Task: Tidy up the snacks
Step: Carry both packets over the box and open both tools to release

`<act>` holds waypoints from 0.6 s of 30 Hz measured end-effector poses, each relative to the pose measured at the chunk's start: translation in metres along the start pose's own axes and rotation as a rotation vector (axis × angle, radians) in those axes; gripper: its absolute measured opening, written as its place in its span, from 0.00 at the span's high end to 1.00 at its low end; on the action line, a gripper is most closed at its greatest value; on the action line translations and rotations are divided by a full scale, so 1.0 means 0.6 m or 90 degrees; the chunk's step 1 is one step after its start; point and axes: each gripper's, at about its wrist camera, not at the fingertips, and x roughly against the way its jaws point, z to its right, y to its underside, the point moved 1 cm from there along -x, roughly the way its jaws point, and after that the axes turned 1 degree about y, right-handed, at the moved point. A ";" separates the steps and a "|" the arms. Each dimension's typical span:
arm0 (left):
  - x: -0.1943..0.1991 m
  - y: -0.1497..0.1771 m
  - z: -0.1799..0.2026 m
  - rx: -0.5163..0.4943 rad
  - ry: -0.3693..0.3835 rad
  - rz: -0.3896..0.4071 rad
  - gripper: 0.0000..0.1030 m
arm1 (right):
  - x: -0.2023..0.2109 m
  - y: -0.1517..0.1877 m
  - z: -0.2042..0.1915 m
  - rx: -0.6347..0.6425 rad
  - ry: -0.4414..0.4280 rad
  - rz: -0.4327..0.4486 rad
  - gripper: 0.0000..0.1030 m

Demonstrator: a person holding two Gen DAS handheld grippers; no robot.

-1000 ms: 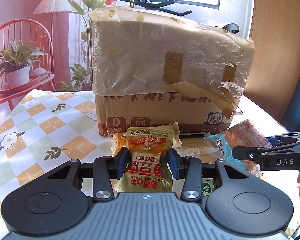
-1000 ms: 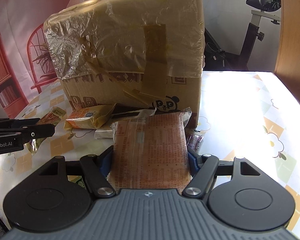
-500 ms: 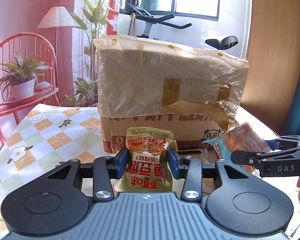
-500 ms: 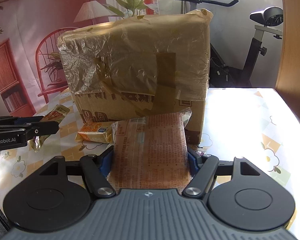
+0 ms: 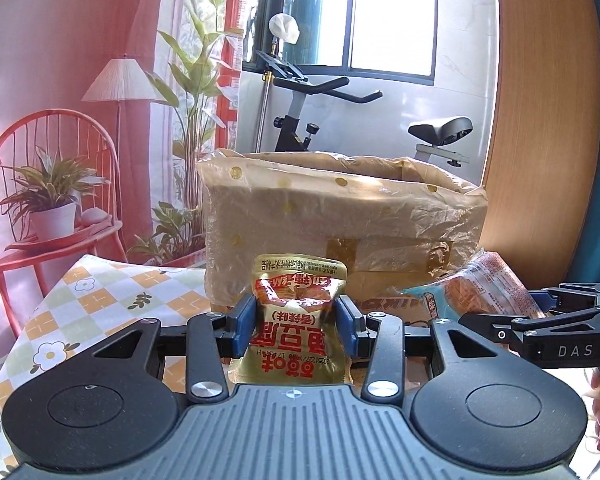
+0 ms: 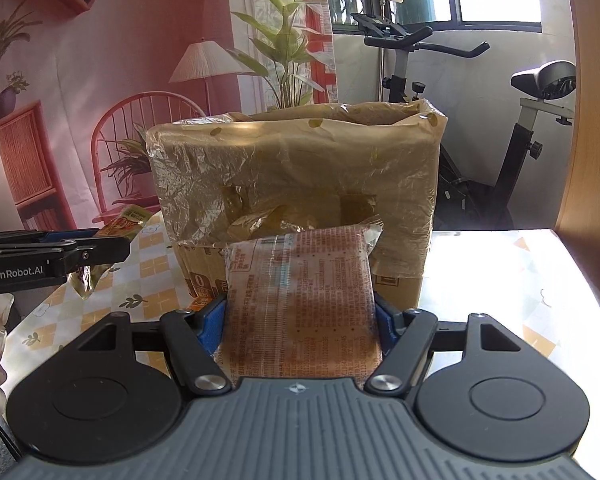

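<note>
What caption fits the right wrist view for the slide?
Right hand-held gripper grips an orange snack pack before the plastic-wrapped cardboard box; left hand-held gripper holds a gold pouch.

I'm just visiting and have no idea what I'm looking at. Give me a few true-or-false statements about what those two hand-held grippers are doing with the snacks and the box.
1. The left hand-held gripper is clamped on a gold snack pouch with red print. True.
2. The right hand-held gripper is open and holds nothing. False: it is shut on a wide orange snack packet.
3. The cardboard box is sealed shut with a lid. False: its top is open, with a plastic liner draped over the rim.
4. Both snacks are held up in front of the box, not inside it. True.
5. The box stands on a table with a checked floral tablecloth. True.
</note>
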 end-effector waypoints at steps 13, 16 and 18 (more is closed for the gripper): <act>0.018 -0.059 0.012 -0.006 0.008 0.067 0.56 | 0.041 -0.071 0.002 0.008 -0.011 0.090 0.31; 0.016 -0.075 0.013 -0.006 0.011 0.080 0.56 | 0.046 -0.091 0.007 0.009 -0.015 0.108 0.31; 0.010 -0.091 0.013 -0.007 0.014 0.087 0.56 | 0.048 -0.109 0.011 0.009 -0.021 0.122 0.31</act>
